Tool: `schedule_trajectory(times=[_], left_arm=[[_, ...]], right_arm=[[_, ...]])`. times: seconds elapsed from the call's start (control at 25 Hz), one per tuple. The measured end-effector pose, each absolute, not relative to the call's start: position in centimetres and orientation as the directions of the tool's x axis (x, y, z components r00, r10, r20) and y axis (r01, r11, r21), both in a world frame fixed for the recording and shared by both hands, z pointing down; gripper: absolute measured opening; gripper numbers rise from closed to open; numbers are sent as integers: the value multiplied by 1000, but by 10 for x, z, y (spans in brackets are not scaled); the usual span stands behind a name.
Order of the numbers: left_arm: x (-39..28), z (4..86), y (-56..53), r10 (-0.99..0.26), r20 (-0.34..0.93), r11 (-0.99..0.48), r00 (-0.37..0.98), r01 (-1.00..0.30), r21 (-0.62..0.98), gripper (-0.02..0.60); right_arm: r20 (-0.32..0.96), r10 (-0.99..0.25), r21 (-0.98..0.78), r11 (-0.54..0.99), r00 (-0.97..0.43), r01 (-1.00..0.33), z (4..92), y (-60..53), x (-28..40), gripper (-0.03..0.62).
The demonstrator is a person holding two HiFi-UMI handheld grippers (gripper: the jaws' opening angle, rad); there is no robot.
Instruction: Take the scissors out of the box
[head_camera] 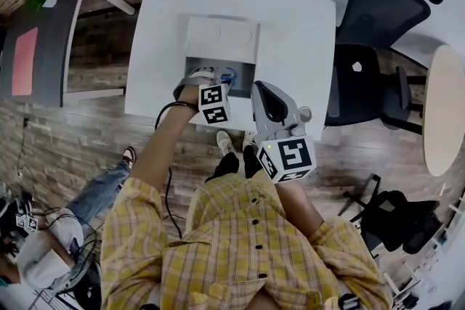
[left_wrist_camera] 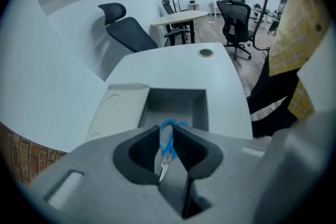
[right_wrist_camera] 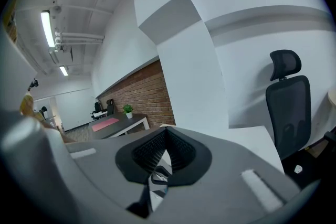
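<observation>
The left gripper (left_wrist_camera: 170, 132) has its fingers closed on the scissors (left_wrist_camera: 164, 157). The blue handles stick out past the fingertips and the blades point back between the pads. Just beyond the fingertips, the open box (left_wrist_camera: 200, 108) lies on the white table (left_wrist_camera: 173, 68). The right gripper (right_wrist_camera: 164, 136) has its fingers closed together with nothing between them. An office chair (right_wrist_camera: 286, 107) stands to the right of the fingertips.

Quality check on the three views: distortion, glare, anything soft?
Head view: heavy fisheye, the white table has bowed edges; light is even, with no hard shadows. Left gripper view: dark circular vignette; the scissors in the left gripper read clearly, and its body near the lens is soft. Right gripper view: ceiling strip light blown out; the right gripper is shadowed inside.
</observation>
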State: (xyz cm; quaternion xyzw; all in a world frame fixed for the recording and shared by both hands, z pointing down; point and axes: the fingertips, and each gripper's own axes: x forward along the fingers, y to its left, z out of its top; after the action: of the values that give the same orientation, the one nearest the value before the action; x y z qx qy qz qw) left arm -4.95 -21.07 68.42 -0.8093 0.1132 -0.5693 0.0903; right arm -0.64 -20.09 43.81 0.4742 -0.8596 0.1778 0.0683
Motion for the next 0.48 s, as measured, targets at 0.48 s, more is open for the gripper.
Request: schedule_trajectory(times=[0.48], left_arm=[[-46, 728, -209, -161, 944, -980, 286, 70, -188, 83]], right_arm=[[286, -789, -245, 488, -544, -838, 440, -201, -11, 6]])
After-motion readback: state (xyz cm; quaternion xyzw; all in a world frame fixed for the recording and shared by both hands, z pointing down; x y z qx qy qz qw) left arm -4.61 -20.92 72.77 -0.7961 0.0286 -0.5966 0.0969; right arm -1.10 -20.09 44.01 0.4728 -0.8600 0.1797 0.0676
